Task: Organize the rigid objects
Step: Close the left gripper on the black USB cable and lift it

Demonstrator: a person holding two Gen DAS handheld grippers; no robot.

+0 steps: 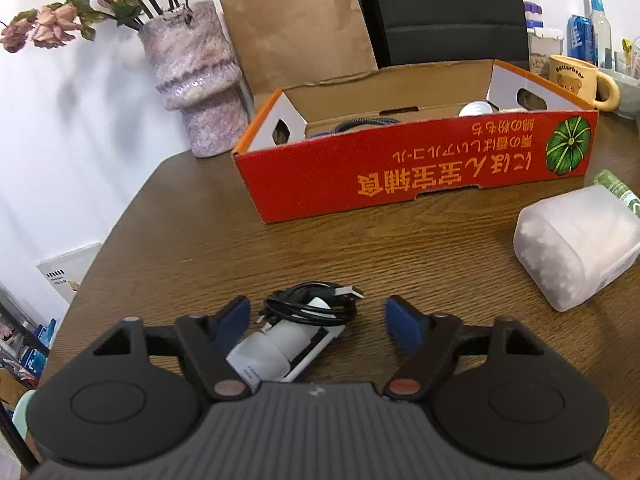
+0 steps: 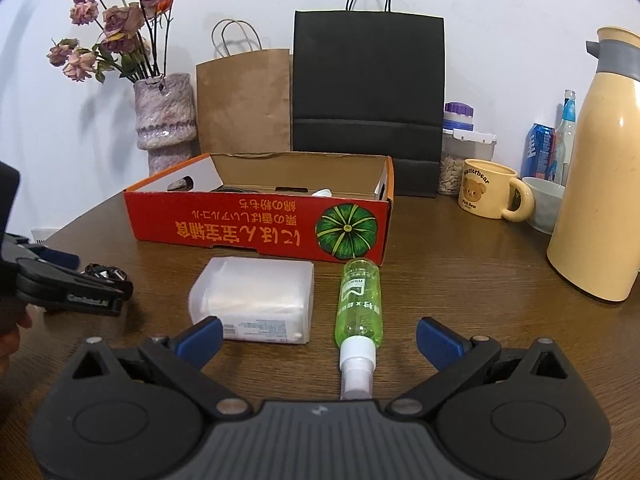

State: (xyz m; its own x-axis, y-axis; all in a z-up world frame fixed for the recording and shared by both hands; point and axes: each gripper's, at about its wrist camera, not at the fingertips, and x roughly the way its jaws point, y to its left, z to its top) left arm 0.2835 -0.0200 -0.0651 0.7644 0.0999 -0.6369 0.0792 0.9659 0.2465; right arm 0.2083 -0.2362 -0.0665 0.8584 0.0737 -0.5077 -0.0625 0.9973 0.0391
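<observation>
My left gripper [image 1: 318,320] is open, its blue-padded fingers on either side of a white charger [image 1: 280,350] with a coiled black cable [image 1: 316,304] lying on the wooden table. My right gripper [image 2: 318,340] is open, straddling the white cap end of a green spray bottle [image 2: 359,300] that lies on its side. A frosted plastic box [image 2: 256,304] lies left of the bottle; it also shows in the left wrist view [image 1: 576,244]. The open red cardboard box [image 1: 416,172] [image 2: 256,228] stands behind, holding a cable and a white object. The left gripper shows at the left edge of the right wrist view [image 2: 80,280].
Behind the box stand a pink vase with dried flowers [image 2: 164,120], a brown paper bag [image 2: 244,100] and a black bag [image 2: 368,92]. At the right are a bear mug [image 2: 488,194], a bowl [image 2: 544,204], a cream thermos jug [image 2: 600,184], cans and jars.
</observation>
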